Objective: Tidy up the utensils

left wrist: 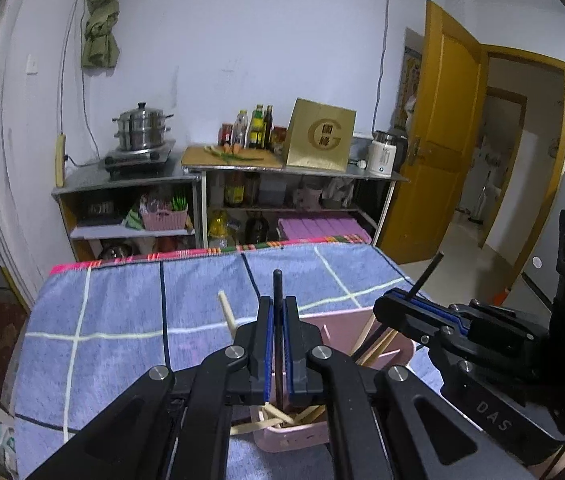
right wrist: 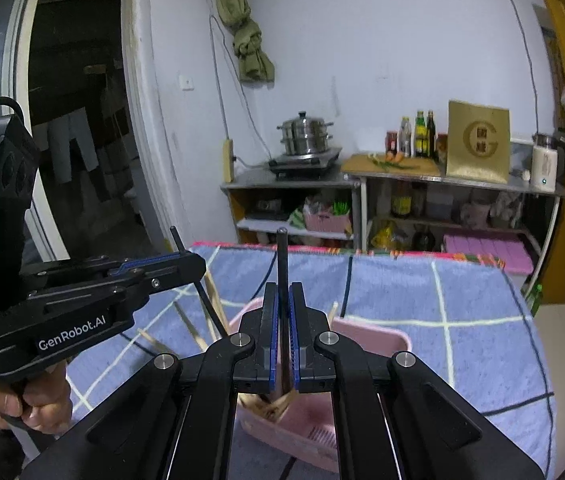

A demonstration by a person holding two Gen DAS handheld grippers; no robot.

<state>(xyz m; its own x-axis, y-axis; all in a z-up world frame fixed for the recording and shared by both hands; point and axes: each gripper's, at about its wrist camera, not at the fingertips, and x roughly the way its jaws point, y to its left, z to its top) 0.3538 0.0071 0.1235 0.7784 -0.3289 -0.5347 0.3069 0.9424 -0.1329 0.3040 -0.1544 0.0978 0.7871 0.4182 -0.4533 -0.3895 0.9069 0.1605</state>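
A pink plastic basket [left wrist: 346, 320] [right wrist: 378, 340] stands on a blue checked cloth and holds several pale wooden chopsticks [left wrist: 226, 312] [right wrist: 212, 292]. My left gripper [left wrist: 278, 312] is shut on a black chopstick [left wrist: 277, 284] and holds it upright over the basket. My right gripper [right wrist: 282, 300] is shut on another black chopstick [right wrist: 281, 256], also upright over the basket. The right gripper shows in the left wrist view [left wrist: 398, 304] with its chopstick [left wrist: 426, 276] sticking up. The left gripper shows in the right wrist view [right wrist: 190, 264], just left of the basket.
The blue checked cloth [left wrist: 122, 320] [right wrist: 462, 300] covers the table. Behind it stand metal shelves [left wrist: 210, 176] with a steamer pot [left wrist: 142, 128], bottles, a gold box [left wrist: 320, 136] and a cutting board. An open yellow door [left wrist: 446, 128] is at the right.
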